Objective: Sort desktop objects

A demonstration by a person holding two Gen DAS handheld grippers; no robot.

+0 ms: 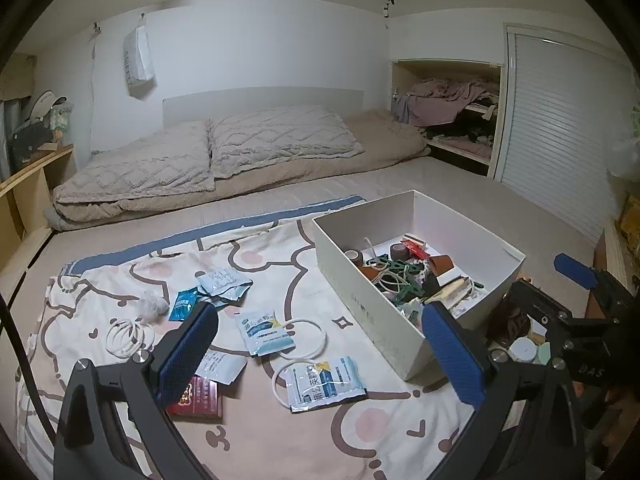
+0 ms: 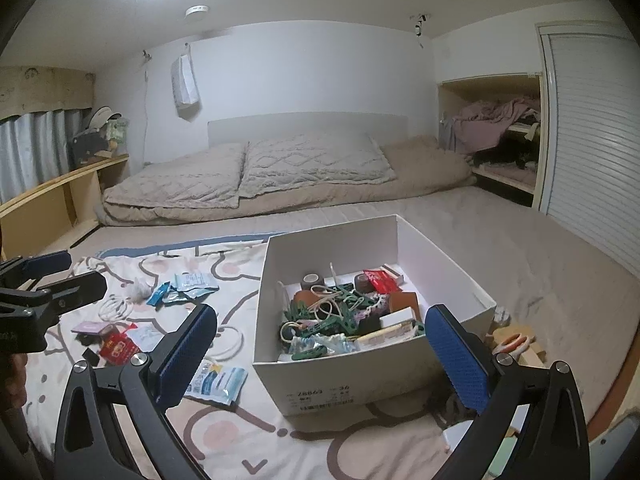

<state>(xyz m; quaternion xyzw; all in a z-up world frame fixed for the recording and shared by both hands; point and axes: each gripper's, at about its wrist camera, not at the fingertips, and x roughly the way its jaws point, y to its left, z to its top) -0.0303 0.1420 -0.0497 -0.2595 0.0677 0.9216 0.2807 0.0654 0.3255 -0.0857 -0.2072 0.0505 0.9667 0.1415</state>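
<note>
The white box [image 2: 348,384] stood on the patterned blanket [image 1: 280,440], filled with green clips [image 2: 340,316], tape rolls and strings. Left of it lay sachets [image 1: 324,380], white rings [image 1: 130,336] and a red pack [image 1: 198,398]. The left gripper [image 1: 320,360] and the right gripper [image 2: 322,360] both hovered with fingers spread wide, holding nothing
</note>
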